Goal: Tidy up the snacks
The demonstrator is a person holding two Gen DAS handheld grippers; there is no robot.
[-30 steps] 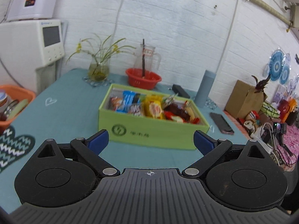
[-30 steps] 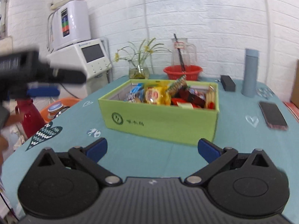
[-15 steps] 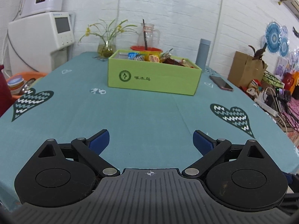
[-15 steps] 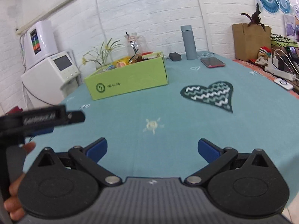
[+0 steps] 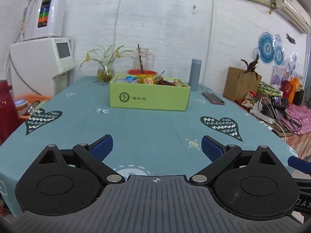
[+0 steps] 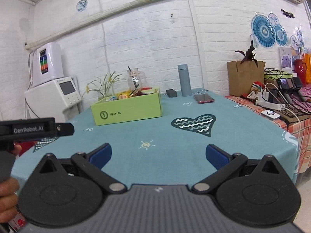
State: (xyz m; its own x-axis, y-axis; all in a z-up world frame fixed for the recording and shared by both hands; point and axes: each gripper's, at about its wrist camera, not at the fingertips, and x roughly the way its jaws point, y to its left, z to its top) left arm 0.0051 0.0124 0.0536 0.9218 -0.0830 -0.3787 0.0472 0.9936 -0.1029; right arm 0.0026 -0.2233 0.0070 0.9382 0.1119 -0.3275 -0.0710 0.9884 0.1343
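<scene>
White brick wall at the back, teal heart-patterned cloth over the counter (image 5: 147, 128), and both tools hang low at its near edge, well short of everything. Left tool (image 5: 156, 147) has its blue-padded fingers spread wide with nothing between them; right tool (image 6: 157, 154) is spread just as wide, also empty. Far across the cloth sits the lime-green cardboard box (image 5: 149, 99), open-topped, with the bright wrapped snacks (image 5: 148, 80) heaped inside it. Behind it stand a glass vase of yellow flowers (image 5: 105, 71) and a grey cylindrical flask (image 5: 195, 74); a dark phone (image 5: 213, 98) lies flat to the box's right.
</scene>
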